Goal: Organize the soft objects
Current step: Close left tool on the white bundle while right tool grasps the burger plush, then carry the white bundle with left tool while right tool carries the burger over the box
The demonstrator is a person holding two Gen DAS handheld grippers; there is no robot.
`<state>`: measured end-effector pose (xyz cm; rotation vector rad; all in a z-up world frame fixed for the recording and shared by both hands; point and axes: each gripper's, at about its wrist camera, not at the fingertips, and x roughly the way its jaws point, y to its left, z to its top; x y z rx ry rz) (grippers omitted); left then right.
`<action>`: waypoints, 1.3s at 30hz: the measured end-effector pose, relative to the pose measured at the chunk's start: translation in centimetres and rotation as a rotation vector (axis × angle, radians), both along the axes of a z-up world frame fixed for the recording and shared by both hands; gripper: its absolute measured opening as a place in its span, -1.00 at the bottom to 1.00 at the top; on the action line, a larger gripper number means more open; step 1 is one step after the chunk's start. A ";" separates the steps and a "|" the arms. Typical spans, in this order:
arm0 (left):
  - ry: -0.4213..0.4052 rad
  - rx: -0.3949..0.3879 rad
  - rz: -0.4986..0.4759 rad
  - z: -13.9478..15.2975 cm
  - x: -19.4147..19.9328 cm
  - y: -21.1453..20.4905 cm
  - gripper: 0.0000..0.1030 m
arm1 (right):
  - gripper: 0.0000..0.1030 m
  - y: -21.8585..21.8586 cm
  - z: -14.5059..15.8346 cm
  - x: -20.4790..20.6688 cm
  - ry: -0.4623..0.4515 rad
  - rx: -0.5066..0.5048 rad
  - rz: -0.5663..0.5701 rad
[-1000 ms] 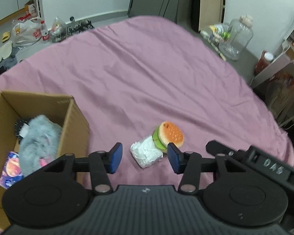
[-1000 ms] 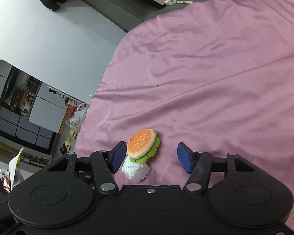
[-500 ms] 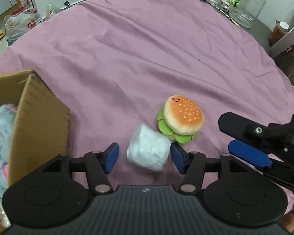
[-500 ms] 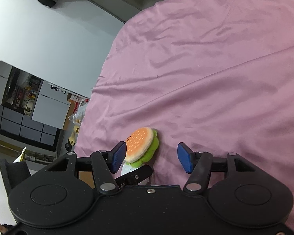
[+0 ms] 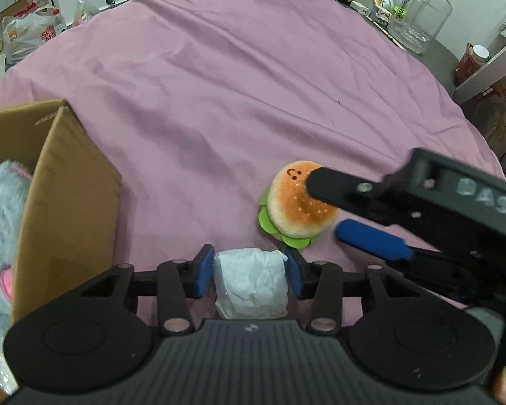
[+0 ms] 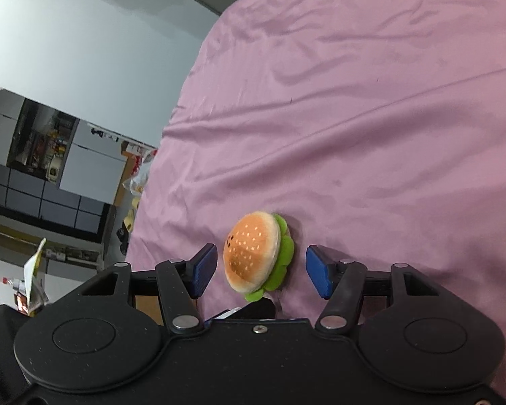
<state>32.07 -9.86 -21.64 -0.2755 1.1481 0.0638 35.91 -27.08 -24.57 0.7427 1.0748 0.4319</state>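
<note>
The left gripper [image 5: 249, 271] has its blue pads pressed against both sides of a crumpled white tissue pack [image 5: 251, 283], which sits on the pink bedsheet [image 5: 219, 84] at the near edge of the left wrist view. Just beyond it to the right lies a plush hamburger [image 5: 298, 207] with an orange bun, green lettuce frill and a small stitched smiley face. The right gripper [image 6: 261, 270] straddles that hamburger with its jaws apart, neither pad touching the toy; seen from the left wrist camera, its black body carries raised letters reading "DAS". At the left stands an open cardboard box [image 5: 67, 182] holding a grey furry plush toy [image 5: 3, 209] with a pink patch. Far right, off the bed, a clear plastic jug [image 5: 421, 13] bears mirrored lettering resembling "SUPERBIG". Far left, a white shopping bag [image 5: 30, 35] shows partial red print, not legible.
</note>
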 end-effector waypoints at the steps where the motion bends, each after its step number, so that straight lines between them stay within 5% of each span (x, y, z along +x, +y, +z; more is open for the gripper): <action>1: -0.001 -0.005 0.005 0.1 -0.1 0.1 -0.15 | 0.15 0.1 -0.1 -0.1 -0.005 0.002 0.003; 4: -0.006 -0.016 0.012 0.6 -0.4 0.2 -0.15 | 0.10 0.2 -0.7 0.0 -0.003 0.009 -0.006; 6: -0.016 -0.012 0.010 1.1 -0.6 0.2 -0.15 | -0.14 0.2 -0.8 0.0 -0.006 0.004 -0.017; 7: -0.019 -0.013 0.014 1.3 -0.8 0.3 -0.15 | -0.51 0.2 -0.8 -0.1 -0.006 -0.018 -0.026; 10: -0.026 -0.024 0.035 2.1 -1.2 0.7 -0.15 | -0.61 0.1 -0.9 -0.5 -0.004 -0.020 -0.034; 22: -0.095 -0.049 0.028 7.1 -4.8 1.9 -0.15 | -0.64 -1.0 2.6 -5.9 -0.034 -0.134 -0.076; 39: -0.179 -0.089 0.071 11.3 -11.2 6.3 -0.15 | -0.63 -0.3 10.4 -12.3 -0.178 -0.135 -0.120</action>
